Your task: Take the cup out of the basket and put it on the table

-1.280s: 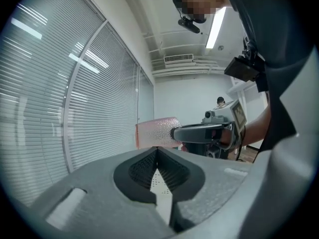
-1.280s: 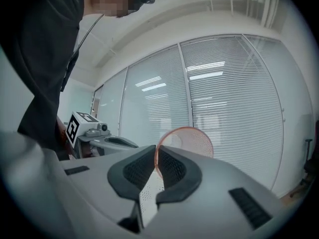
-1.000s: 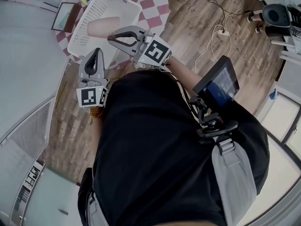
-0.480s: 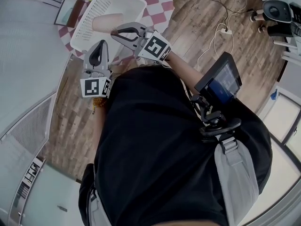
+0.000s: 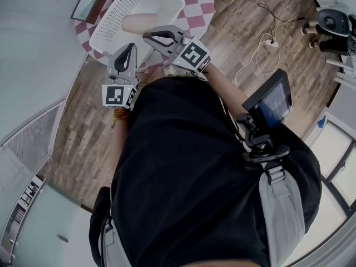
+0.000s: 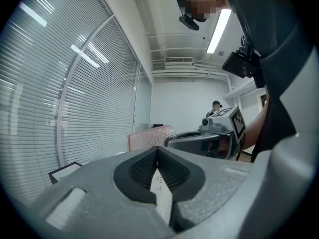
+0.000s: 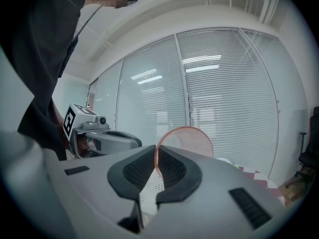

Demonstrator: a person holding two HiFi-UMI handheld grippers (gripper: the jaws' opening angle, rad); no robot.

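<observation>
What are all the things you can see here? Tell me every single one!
basket: one, white, on the table.
cup: one, pink, over the basket, its rim between the right gripper's jaws.
table: one, red-and-white checks, top of the head view.
frame: one, dark-edged, left of the basket.
power strip: one, white with a cable, on the wooden floor.
screen: one, black, on a chest mount.
shirt: one, black, on the person.
left gripper: grey, shut, empty.
right gripper: grey, shut on the cup.
</observation>
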